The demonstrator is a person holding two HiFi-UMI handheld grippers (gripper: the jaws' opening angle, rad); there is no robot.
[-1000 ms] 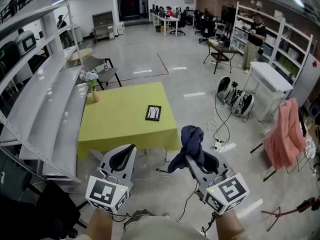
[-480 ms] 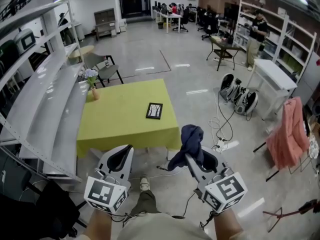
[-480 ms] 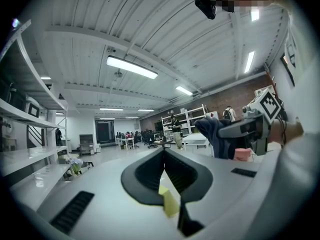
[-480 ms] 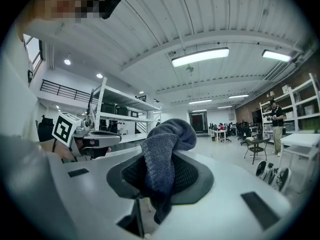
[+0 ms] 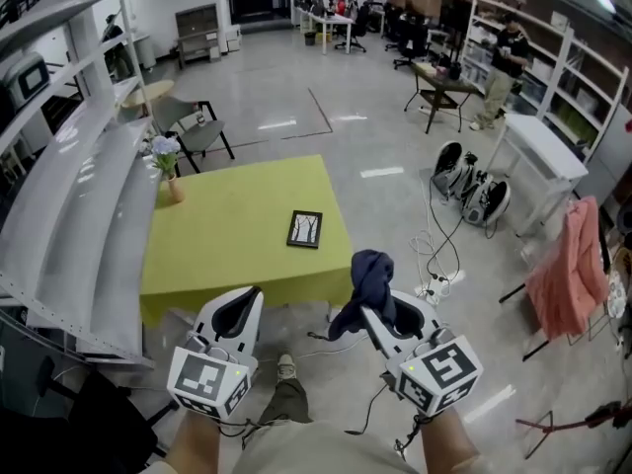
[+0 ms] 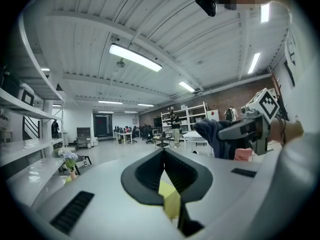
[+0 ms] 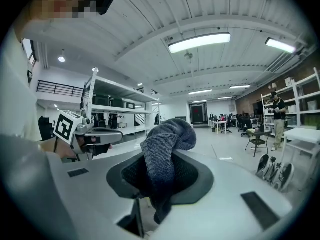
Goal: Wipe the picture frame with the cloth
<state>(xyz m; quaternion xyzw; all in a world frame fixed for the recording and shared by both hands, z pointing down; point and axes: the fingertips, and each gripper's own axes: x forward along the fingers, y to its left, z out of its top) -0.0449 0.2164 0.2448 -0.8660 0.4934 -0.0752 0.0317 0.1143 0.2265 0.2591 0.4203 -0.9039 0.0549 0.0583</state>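
Presently, right gripper (image 5: 373, 309): clamped on cloth (image 5: 370, 276), carried ready for wiping.
Left gripper (image 5: 240, 312): jaws together, apparently empty.
Picture frame (image 5: 304, 229): flat on table (image 5: 217, 255), ahead of both grippers, untouched.

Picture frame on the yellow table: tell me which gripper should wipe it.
Right. The right gripper is shut on the dark blue cloth, the wiping tool. The left gripper is shut and empty. The picture frame lies toward the right edge of the table, ahead of both grippers.

Yellow table (image 5: 227, 250) bare around picture frame (image 5: 304, 229), flower vase (image 5: 173, 184) at far-left corner, shelving (image 5: 99, 215) along left edge
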